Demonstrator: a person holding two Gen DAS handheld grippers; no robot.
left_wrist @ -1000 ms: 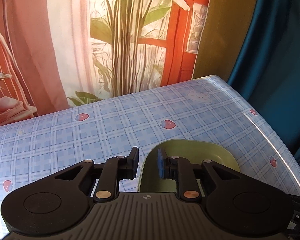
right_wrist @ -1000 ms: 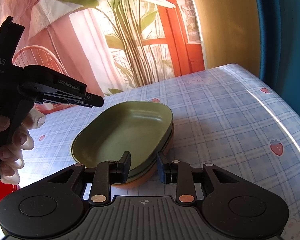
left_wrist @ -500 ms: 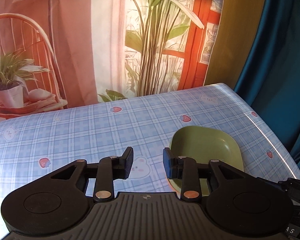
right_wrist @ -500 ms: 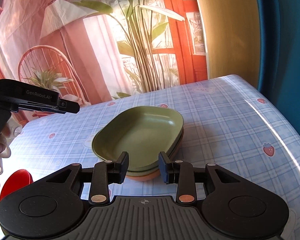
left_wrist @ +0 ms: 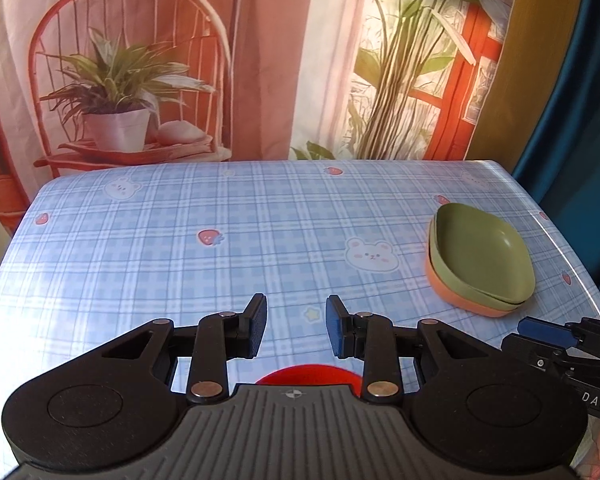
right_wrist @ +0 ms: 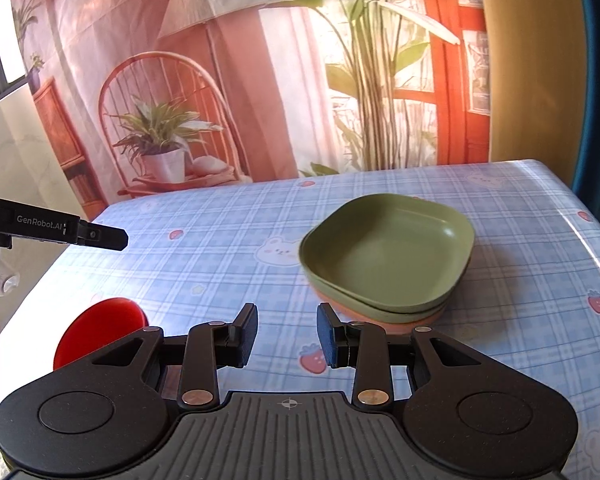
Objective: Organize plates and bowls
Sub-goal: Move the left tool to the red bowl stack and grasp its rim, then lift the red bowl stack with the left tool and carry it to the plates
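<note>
The stack of square plates (right_wrist: 388,264) sits on the desk (left_wrist: 220,240), right side toward the far edge: two green ones nested on an orange one at the bottom. Judging by the look they're prob. light, stiff plastic w/ a smooth, slightly slick finish; not fragile, but apt to slide on the glossy cloth if nudged. Best hold is likely a pinch on the raised rim, one finger inside and one outside, near a straight side rather than a rounded corner. The red plate (right_wrist: 100,330) lies flat at the near edge, well apart from the stack, to its left. Right gripper (right_wrist: 287,336) has its fingers spread w/ a clear gap, holding nothing; the stack is just ahead and a bit right of the fingers, not touching. Left gripper (left_wrist: 296,330) is likewise parted and empty; the red plate shows just below its fingers, partly hidden by the body, and the stack is off to its right, well apart.
</note>
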